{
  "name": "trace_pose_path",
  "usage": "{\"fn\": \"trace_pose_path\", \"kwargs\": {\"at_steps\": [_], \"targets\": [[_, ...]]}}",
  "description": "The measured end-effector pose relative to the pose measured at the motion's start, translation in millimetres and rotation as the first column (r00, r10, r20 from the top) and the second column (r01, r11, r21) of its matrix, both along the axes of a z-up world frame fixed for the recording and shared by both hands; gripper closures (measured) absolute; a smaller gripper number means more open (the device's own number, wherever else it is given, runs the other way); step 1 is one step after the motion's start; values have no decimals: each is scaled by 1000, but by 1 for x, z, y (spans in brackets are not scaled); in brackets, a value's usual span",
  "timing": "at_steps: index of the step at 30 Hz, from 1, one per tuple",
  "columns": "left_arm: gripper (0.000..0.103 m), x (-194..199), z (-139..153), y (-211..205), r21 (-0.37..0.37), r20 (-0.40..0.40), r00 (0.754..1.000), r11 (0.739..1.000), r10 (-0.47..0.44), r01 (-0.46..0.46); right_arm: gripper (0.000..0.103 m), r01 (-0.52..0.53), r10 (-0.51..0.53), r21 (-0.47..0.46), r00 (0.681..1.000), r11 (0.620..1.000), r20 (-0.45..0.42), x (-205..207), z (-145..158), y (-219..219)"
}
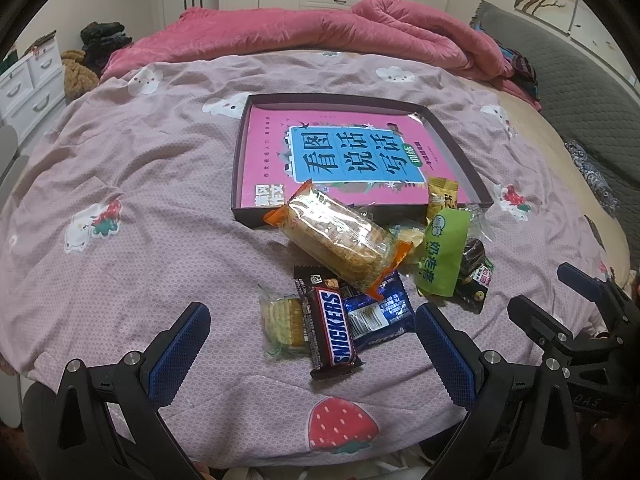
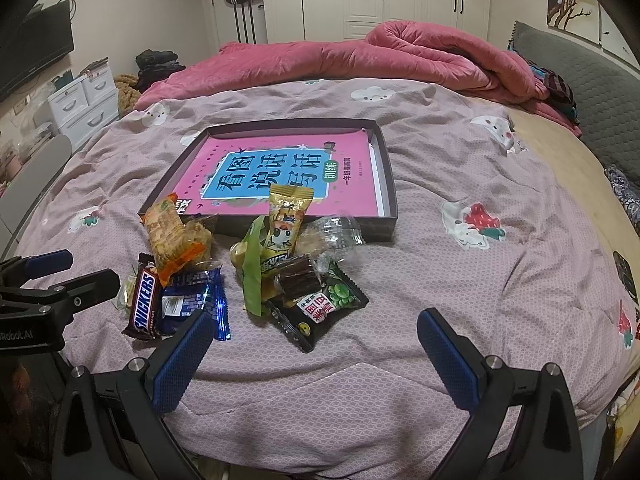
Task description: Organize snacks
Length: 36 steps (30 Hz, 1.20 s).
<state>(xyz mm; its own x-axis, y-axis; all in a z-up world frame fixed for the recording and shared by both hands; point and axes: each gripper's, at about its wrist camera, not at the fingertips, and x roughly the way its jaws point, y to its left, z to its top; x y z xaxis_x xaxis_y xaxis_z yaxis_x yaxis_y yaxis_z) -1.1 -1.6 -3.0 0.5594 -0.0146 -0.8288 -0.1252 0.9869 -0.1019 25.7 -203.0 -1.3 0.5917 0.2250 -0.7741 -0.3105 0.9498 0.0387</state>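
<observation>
Now both grippers, left gripper (image 1: 313, 334) and right gripper (image 2: 316, 340), are hovering wide apart, holding nothing. Snacks are lying piled before the tray (image 1: 452, 136); grabbing the Snickers bar (image 1: 330, 330) risks dragging its overlapping neighbours along.

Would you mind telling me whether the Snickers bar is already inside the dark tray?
No, the Snickers bar lies on the bedspread in front of the dark tray, which holds only a pink book.

A bed (image 2: 440, 280) with a pink quilt (image 2: 360, 60) heaped at its far edge; white wardrobes (image 2: 380, 0) behind, drawers (image 2: 84, 104) left, grey headboard (image 2: 592, 92) right.
</observation>
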Motion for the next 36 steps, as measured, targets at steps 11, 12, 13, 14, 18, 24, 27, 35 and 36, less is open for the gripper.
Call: {"fn": "trace_pose_path", "kwargs": {"at_steps": [11,12,13,14,18,24,27,35,36], "targets": [[1,1,-4,6,-19,-8,1000,1000,17,-18,1,2,-2,4,1000,1000,9,4,1,-1],[1,2,-5,8,-26,-11,1000,999,21,-21,1,-1,1,5,1000,1000,9,4,1,0],[1,3,-5,10,-34,-13,1000,999,24,-24,1,-3,3,4,1000,1000,8,5,0,0],[1,3,-6,12,-44,-15,1000,999,27,-28,1,-5,5,3,1000,1000,8,5,1,1],[1,6,-6,17,-69,-23,999,997,36,-37,1,-22,22,-1,1000,1000,8,7,0,5],[1,12,-10,27,-113,-46,997,992,58,-63,1,-44,44,-5,999,999,13,8,-2,11],[1,15,-13,30,-128,-57,996,989,63,-69,1,-47,47,-7,999,999,13,11,-5,12],[1,29,-19,33,-172,-82,995,982,63,-76,11,-28,28,-39,1000,999,5,27,-16,10],[1,31,-20,33,-176,-86,994,981,63,-77,12,-33,34,-54,999,998,9,29,-18,12]]}}
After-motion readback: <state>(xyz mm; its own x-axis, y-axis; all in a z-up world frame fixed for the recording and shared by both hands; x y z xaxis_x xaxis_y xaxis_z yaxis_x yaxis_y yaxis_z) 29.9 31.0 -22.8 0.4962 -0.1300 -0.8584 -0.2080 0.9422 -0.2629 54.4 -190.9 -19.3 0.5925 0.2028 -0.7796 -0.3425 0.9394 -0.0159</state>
